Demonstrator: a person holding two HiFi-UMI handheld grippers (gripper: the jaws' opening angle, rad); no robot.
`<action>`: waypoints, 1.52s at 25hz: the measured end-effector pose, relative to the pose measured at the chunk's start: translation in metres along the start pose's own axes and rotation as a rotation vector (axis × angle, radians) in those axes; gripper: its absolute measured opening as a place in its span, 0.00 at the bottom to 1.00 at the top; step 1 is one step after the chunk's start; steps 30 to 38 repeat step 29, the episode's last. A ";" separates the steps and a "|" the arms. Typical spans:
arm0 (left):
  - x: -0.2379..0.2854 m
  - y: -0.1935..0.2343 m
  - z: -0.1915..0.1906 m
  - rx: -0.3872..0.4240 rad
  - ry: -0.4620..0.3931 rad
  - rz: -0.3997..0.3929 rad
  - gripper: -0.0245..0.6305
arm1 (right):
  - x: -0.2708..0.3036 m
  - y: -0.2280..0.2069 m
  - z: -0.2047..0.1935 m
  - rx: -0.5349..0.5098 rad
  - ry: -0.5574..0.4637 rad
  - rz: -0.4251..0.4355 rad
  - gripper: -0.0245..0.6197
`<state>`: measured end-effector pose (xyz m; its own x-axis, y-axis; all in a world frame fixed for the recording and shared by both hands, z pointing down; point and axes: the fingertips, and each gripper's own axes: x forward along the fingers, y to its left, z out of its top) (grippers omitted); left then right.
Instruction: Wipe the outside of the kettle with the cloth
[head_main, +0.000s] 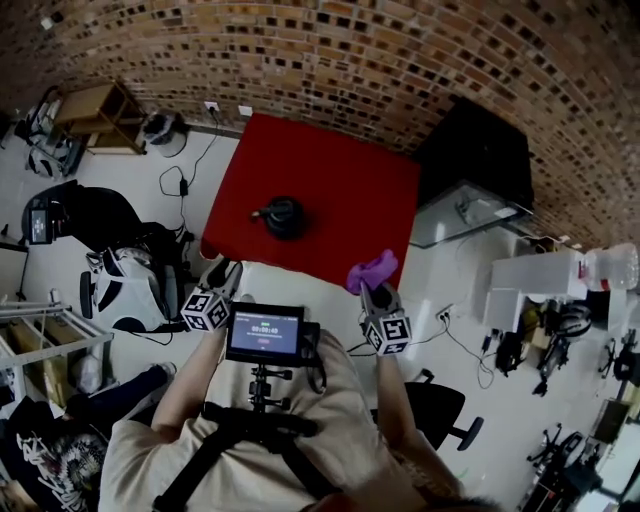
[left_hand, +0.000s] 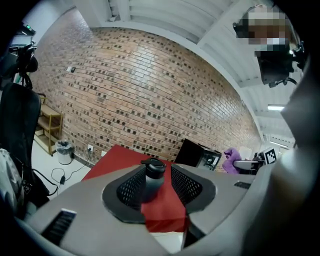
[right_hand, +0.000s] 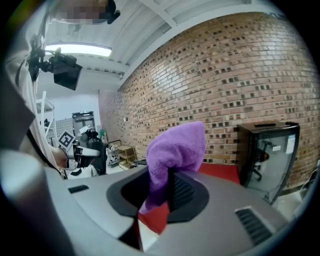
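Observation:
A dark kettle (head_main: 283, 216) with a lid stands upright near the middle of a red table (head_main: 340, 170). Both grippers hover short of the table's near edge. My left gripper (head_main: 224, 272) is open and holds nothing; in the left gripper view the kettle (left_hand: 154, 176) shows far off in the gap between its jaws (left_hand: 157, 186). My right gripper (head_main: 369, 287) is shut on a purple cloth (head_main: 373, 267). In the right gripper view the cloth (right_hand: 176, 152) stands bunched up above the pads (right_hand: 168, 194) and hides the kettle.
A black glass-fronted cabinet (head_main: 478, 160) stands right of the table against the brick wall. A wooden shelf (head_main: 95, 112) and a bin (head_main: 163, 130) are at the far left. Cables lie on the floor left of the table. A black office chair (head_main: 445, 415) is beside the person.

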<state>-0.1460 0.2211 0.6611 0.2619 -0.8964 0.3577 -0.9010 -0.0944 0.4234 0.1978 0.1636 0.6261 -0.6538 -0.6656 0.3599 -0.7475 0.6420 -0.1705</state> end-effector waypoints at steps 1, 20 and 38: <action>0.002 0.003 0.002 0.008 0.005 -0.007 0.28 | 0.000 0.001 -0.001 0.006 -0.003 -0.011 0.19; 0.025 0.033 0.018 0.114 0.128 -0.142 0.28 | 0.022 0.035 -0.001 0.124 -0.043 -0.143 0.18; 0.028 0.027 0.013 0.094 0.148 -0.176 0.28 | 0.019 0.043 -0.002 0.149 -0.046 -0.161 0.18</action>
